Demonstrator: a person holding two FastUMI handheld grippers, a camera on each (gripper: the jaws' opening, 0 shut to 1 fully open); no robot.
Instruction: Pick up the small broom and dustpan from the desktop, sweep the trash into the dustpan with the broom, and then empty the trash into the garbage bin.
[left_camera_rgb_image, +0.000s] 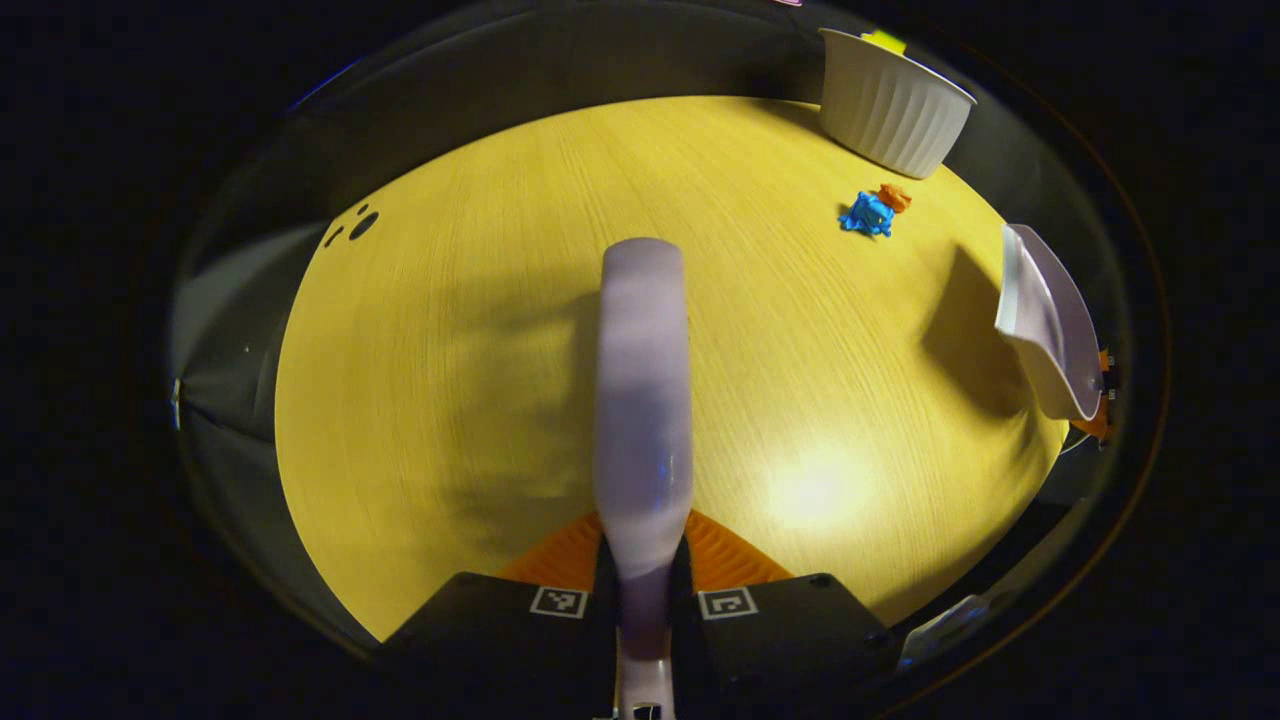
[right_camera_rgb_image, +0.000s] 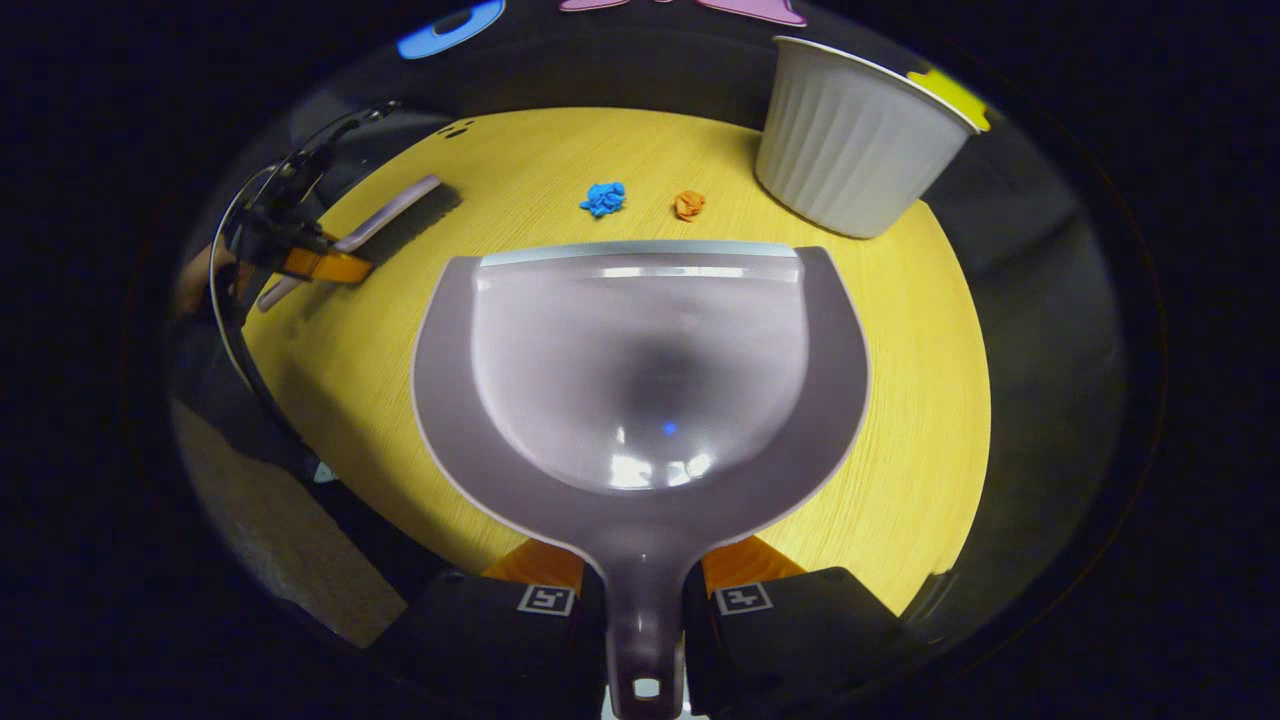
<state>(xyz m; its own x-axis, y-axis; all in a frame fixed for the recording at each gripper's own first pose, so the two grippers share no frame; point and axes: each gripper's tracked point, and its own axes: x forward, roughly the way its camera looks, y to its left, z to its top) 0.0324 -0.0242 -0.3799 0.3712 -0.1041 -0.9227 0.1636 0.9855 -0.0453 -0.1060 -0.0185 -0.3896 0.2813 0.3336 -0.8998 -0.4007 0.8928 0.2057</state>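
Observation:
In the left gripper view my left gripper (left_camera_rgb_image: 645, 575) is shut on the handle of the pale lilac broom (left_camera_rgb_image: 643, 400), which points out over the yellow round table (left_camera_rgb_image: 450, 350). A blue paper scrap (left_camera_rgb_image: 867, 214) and an orange scrap (left_camera_rgb_image: 894, 196) lie far right near the white ribbed bin (left_camera_rgb_image: 890, 105). The dustpan (left_camera_rgb_image: 1050, 330) hangs at the right edge. In the right gripper view my right gripper (right_camera_rgb_image: 643, 590) is shut on the handle of the lilac dustpan (right_camera_rgb_image: 640, 370), held above the table. Beyond its lip lie the blue scrap (right_camera_rgb_image: 603, 198) and orange scrap (right_camera_rgb_image: 689, 204). The broom (right_camera_rgb_image: 385, 225) and left gripper (right_camera_rgb_image: 320, 262) show at the far left.
The white ribbed bin (right_camera_rgb_image: 850, 150) stands at the table's far right edge. Small black marks (left_camera_rgb_image: 355, 225) sit near the table's far left rim. Dark floor surrounds the table (right_camera_rgb_image: 930, 420).

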